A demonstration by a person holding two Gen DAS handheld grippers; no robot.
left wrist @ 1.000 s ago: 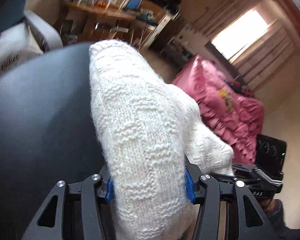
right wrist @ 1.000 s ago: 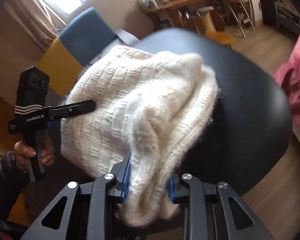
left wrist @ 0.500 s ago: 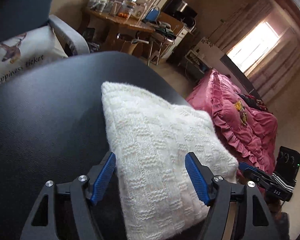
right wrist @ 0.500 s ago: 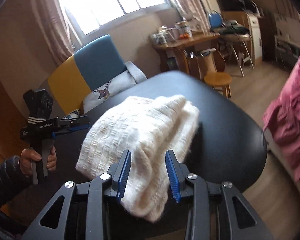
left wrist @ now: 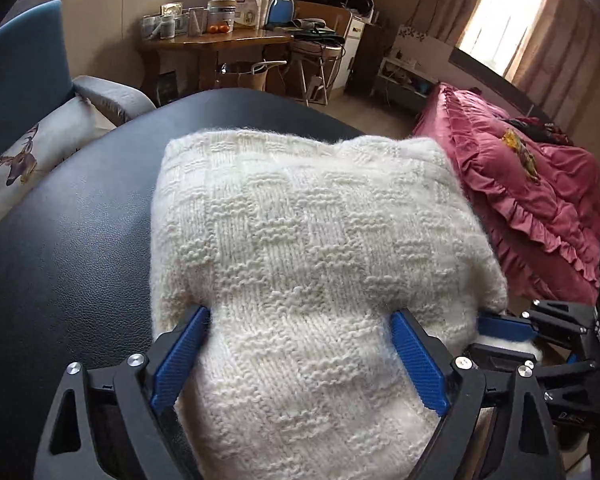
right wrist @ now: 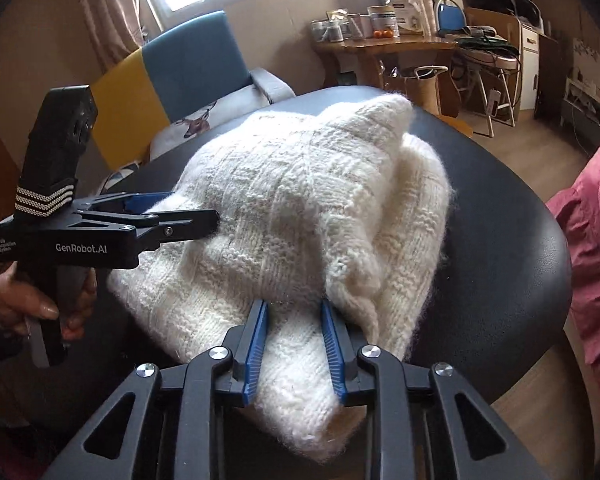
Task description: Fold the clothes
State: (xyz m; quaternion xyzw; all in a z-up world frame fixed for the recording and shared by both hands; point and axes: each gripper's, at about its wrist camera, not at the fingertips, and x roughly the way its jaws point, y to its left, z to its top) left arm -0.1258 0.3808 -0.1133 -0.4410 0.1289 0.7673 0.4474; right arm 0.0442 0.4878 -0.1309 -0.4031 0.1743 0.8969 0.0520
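A cream knitted sweater [left wrist: 308,232] lies folded in a thick bundle on the round black table [left wrist: 72,248]. My left gripper [left wrist: 300,312] straddles its near edge. Its jaws are opening wide, and the knit bulges between the blue pads [left wrist: 180,354] without being pinched. In the right wrist view the sweater [right wrist: 300,200] fills the table's middle, and the left gripper [right wrist: 194,208] pokes into its left side. My right gripper [right wrist: 294,303] is closing on a folded edge of the sweater. The knit is squeezed between its pads [right wrist: 256,344].
A person's hand [right wrist: 40,304] holds the left gripper's handle. Behind the table [right wrist: 500,260] stands a blue and yellow armchair [right wrist: 188,64] with a deer cushion. A pink bedspread [left wrist: 540,208] lies to the right. A cluttered wooden desk [right wrist: 380,46] stands at the back.
A second ago both grippers held the sweater up. Both then let go and drew back. Now both have pushed in again, the left spread wider and the right narrowed on an edge.
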